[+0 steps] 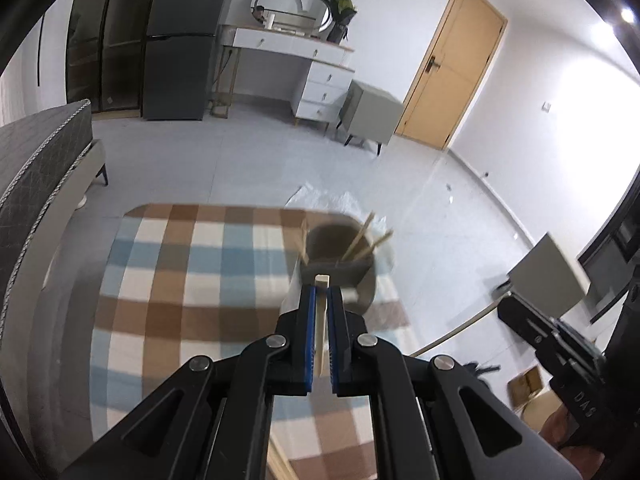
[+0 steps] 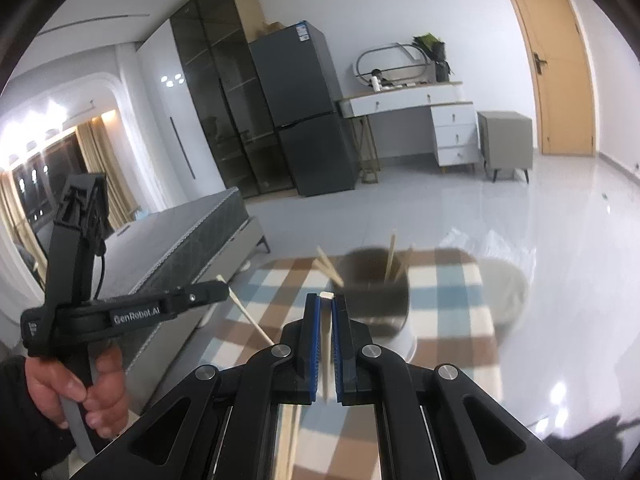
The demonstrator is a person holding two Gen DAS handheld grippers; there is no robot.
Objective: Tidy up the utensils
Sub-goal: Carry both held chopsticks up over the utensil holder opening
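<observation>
Over the checked tablecloth [image 1: 192, 264], a chopstick [image 1: 321, 320] is pinched by the left gripper [image 1: 321, 292], another chopstick [image 2: 327, 344] by the right gripper [image 2: 326, 300], near the dark holder [image 2: 376, 292].

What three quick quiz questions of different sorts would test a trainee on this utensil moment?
1. True or false: the left hand-held gripper is shut on a chopstick.
2. What does the right hand-held gripper hold? A) spoon B) chopstick C) nothing
3. Fill in: the dark holder stands on a ____ tablecloth.

Key: 1 true; 2 B; 3 checked. Several chopsticks already lean inside the holder, and both hand-held grippers point toward it.
</observation>
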